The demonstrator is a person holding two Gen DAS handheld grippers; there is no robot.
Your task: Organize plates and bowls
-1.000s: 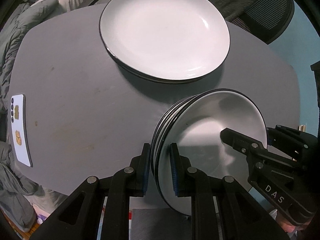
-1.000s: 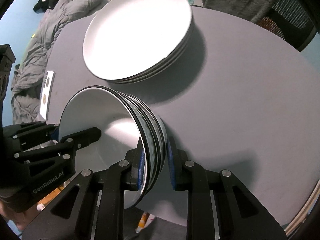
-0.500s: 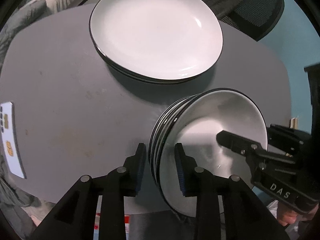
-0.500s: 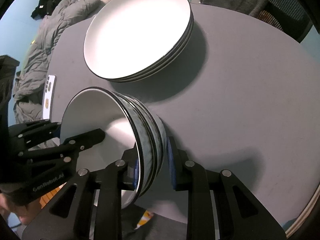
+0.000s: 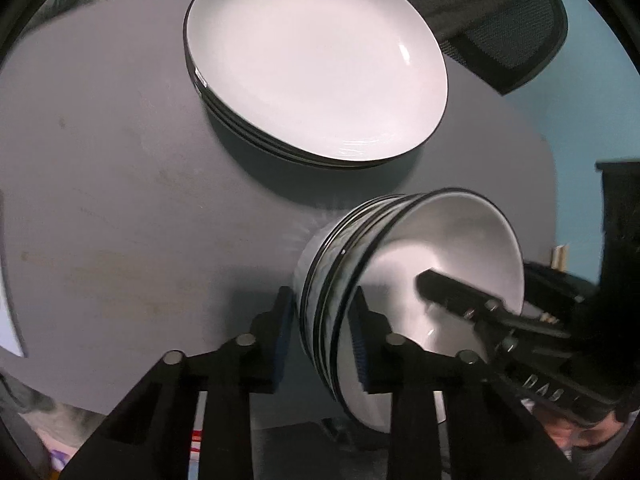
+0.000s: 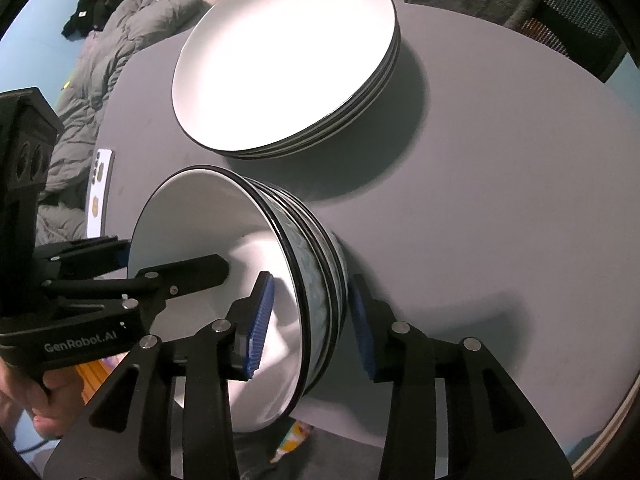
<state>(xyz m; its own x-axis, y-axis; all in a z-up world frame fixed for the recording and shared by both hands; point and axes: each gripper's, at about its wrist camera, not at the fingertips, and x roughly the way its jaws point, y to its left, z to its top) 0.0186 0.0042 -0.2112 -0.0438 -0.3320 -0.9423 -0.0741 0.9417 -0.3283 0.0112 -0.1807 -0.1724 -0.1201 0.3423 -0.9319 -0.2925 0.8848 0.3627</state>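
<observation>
Moved: I am seeing both jaws widening off the bowl stack (image 5: 400, 280).
Left hand-held gripper (image 5: 320, 344): apart, straddling rims.
Right hand-held gripper (image 6: 310, 316): apart, likewise.
Handling: I am judging it heavy, glazed, breakable; grip rims.

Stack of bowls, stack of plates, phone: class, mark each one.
stack of bowls (image 6: 316, 280), right wrist view, patterned outer wall
stack of plates (image 5: 316, 60), left wrist view, top plate's centre
phone (image 6: 100, 196), right wrist view, its back

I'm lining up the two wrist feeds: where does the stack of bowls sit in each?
Left wrist: stack of bowls lower right of centre, straddled by the left gripper.
Right wrist: stack of bowls lower left of centre.
Shared landmark: plate stack, just beyond the bowls in both.
</observation>
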